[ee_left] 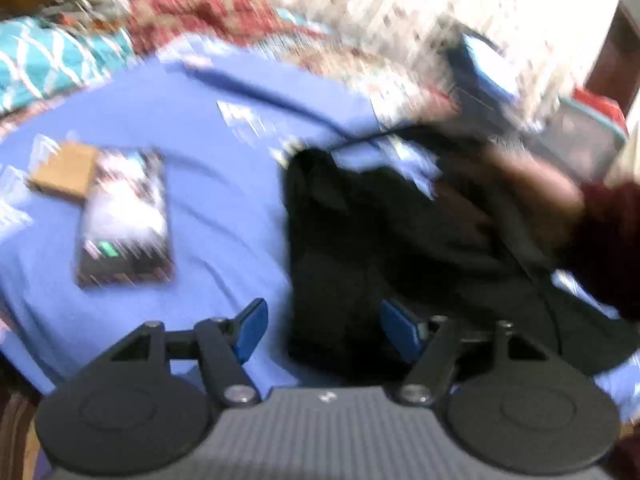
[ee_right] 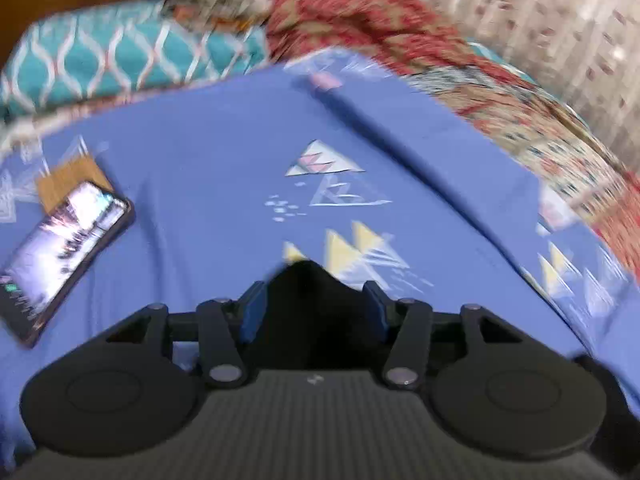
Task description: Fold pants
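Note:
The black pants (ee_left: 384, 240) lie bunched on the blue bedsheet (ee_left: 200, 128), to the right of centre in the blurred left wrist view. My left gripper (ee_left: 326, 330) is open at their near left edge, its left pad over bare sheet and its right pad over black cloth. A person's hand (ee_left: 532, 188) in a dark red sleeve (ee_left: 608, 240) rests on the pants' far right side. In the right wrist view, my right gripper (ee_right: 315, 310) is open, with a peak of the black pants (ee_right: 308, 300) standing loose between its blue pads.
A phone (ee_left: 124, 216) (ee_right: 60, 256) with a lit screen lies on the sheet at the left, overlapping a brown card (ee_left: 64, 172) (ee_right: 72, 180). A teal pillow (ee_right: 120, 60) and a red patterned blanket (ee_right: 380, 20) lie at the far end. A pale patterned curtain (ee_right: 560, 20) hangs at the right.

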